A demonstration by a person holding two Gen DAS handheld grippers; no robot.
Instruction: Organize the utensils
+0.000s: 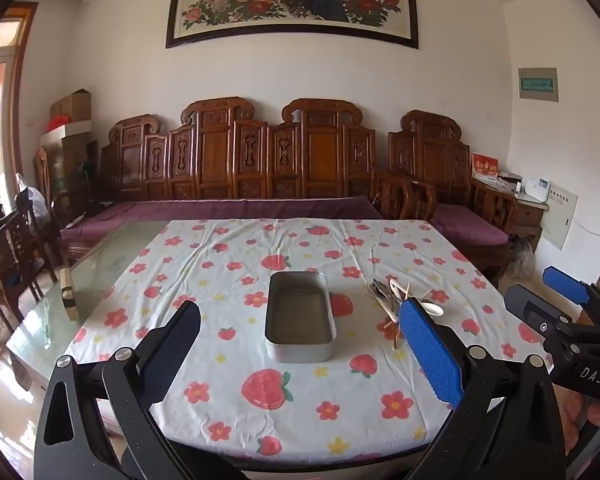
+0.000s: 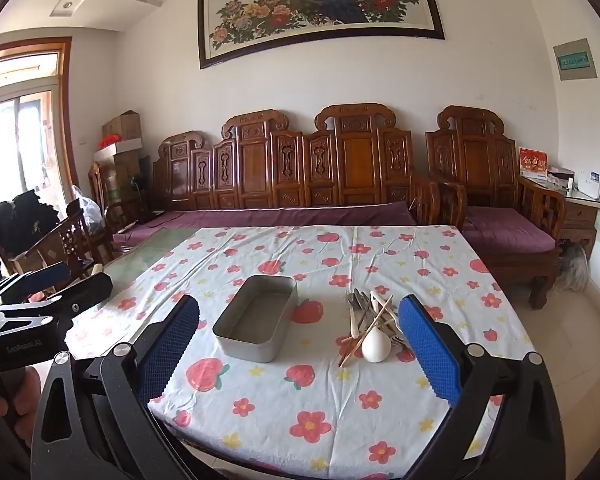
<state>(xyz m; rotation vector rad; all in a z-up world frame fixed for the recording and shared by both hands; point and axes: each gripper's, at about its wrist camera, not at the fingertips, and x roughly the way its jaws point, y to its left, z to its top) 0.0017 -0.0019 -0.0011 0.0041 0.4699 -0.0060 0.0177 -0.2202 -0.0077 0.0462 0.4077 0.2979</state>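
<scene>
Both the left gripper [image 1: 300, 344] and right gripper [image 2: 298, 344] hang above the floral tablecloth [image 2: 284, 408], fingers spread wide, gripping nothing. Beyond the fingertips lie the metal tray [image 2: 256, 330] and, just right of it, the utensil pile [image 2: 370, 326].

utensils [image 2: 370, 326] right of tin [image 2: 256, 318]

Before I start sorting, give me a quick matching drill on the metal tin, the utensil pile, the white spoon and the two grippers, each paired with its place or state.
Things:
1. metal tin
2. utensil pile
3. white spoon
4. left gripper and right gripper

Places or states:
A. jaws wide open, holding nothing
B. empty, in the middle of the tablecloth
C. near end of the pile, bowl towards the camera
D. a heap of mixed pieces to the right of the tin

Pairs: 1-B, 2-D, 3-C, 4-A
</scene>
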